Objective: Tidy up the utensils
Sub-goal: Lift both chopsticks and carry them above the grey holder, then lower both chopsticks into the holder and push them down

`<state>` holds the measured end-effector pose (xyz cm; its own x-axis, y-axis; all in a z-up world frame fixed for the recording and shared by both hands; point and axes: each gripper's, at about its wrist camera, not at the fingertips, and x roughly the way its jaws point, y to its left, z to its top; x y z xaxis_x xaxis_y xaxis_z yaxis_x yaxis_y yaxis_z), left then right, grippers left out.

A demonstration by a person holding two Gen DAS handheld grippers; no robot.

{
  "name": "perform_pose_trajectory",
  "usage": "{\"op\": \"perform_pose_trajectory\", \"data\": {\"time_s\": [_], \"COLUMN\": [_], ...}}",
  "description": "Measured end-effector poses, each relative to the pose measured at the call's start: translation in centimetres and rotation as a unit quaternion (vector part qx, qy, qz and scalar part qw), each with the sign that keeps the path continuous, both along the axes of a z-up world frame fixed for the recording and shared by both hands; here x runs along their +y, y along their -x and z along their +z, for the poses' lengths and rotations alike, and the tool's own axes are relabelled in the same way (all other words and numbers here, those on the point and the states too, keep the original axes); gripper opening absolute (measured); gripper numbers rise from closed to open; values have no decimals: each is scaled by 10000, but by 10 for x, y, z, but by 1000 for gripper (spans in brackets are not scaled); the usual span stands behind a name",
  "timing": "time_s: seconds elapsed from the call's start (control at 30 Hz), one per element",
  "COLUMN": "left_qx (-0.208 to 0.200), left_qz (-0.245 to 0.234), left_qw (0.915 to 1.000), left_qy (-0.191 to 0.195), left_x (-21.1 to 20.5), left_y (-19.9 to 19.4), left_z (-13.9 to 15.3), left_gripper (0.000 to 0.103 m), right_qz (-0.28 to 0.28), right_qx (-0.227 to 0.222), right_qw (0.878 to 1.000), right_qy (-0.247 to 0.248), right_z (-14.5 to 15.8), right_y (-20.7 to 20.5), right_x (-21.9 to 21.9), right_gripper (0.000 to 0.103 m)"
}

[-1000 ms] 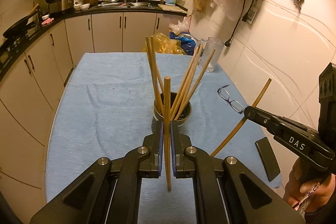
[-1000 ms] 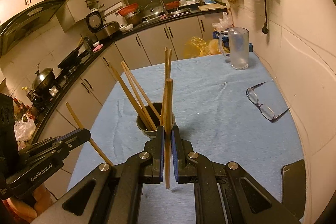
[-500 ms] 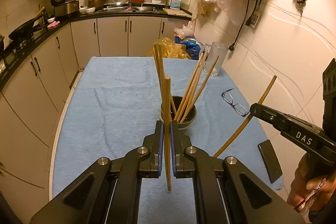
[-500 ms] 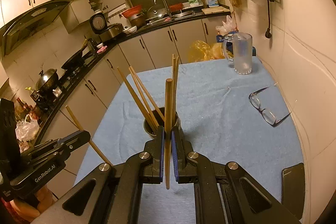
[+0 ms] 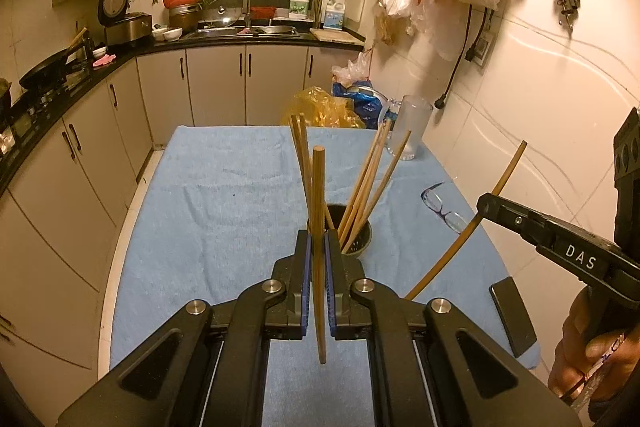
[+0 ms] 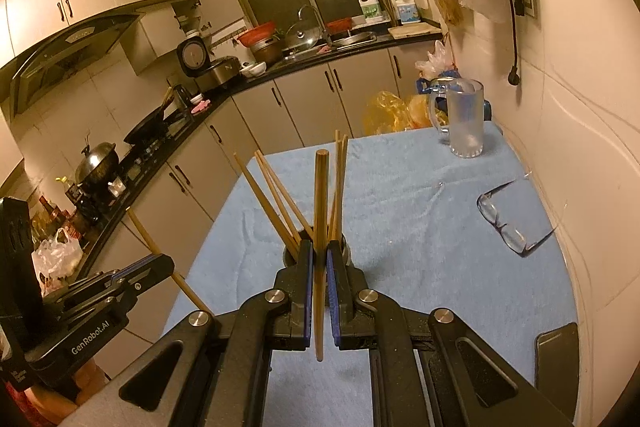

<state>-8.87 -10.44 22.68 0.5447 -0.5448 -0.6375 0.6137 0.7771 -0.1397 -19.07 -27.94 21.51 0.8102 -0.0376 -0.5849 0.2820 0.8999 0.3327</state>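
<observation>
A dark round holder [image 5: 359, 241] stands on the blue table cloth [image 5: 224, 195] with several wooden chopsticks [image 5: 366, 179] leaning in it; it also shows in the right wrist view [image 6: 347, 251]. My left gripper [image 5: 317, 243] is shut on one upright chopstick [image 5: 318, 187], just short of the holder. My right gripper [image 6: 319, 255] is shut on another upright chopstick [image 6: 321, 195], right in front of the holder. Each gripper shows in the other's view, the right [image 5: 486, 205] and the left [image 6: 160, 263], each with its chopstick slanting through it.
Glasses [image 5: 442, 205] lie on the cloth at the right, near the wall. A glass mug [image 6: 464, 121] stands at the far right corner. A black phone [image 5: 512, 315] lies at the near right edge. Kitchen cabinets and counter run along the left and back.
Both grippers have drawn back and up a little with their chopsticks; the holder now appears farther away and lower in both views.
</observation>
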Motion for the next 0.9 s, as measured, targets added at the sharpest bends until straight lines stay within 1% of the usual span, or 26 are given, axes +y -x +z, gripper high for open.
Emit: {"op": "perform_pose_trajectory", "data": {"time_s": [0.1, 0.23, 0.43, 0.63, 0.77, 0.9], "left_qx": [-58, -117, -140, -349, -390, -380], "left_qz": [29, 78, 123, 135, 185, 249], "left_qw": [10000, 9996, 9985, 9970, 9963, 9957], "left_qy": [53, 227, 520, 683, 742, 804], "left_x": [2, 4, 4, -6, -15, -24], "left_y": [-3, -10, -24, -36, -46, -55], "left_z": [9, 27, 54, 79, 84, 81], "left_gripper": [6, 6, 6, 6, 6, 6], "right_qz": [-15, -30, -29, -3, -37, -97], "right_qx": [-52, -127, -393, -618, -672, -659], "right_qw": [10000, 9999, 9992, 9979, 9973, 9972], "right_qy": [6, 21, 107, 194, 280, 348], "right_z": [6, 16, 43, 67, 74, 72], "right_y": [-1, -4, -12, -27, -38, -49], "right_x": [-4, -9, -15, -15, -16, -17], "right_gripper": [7, 7, 7, 7, 7, 7]}}
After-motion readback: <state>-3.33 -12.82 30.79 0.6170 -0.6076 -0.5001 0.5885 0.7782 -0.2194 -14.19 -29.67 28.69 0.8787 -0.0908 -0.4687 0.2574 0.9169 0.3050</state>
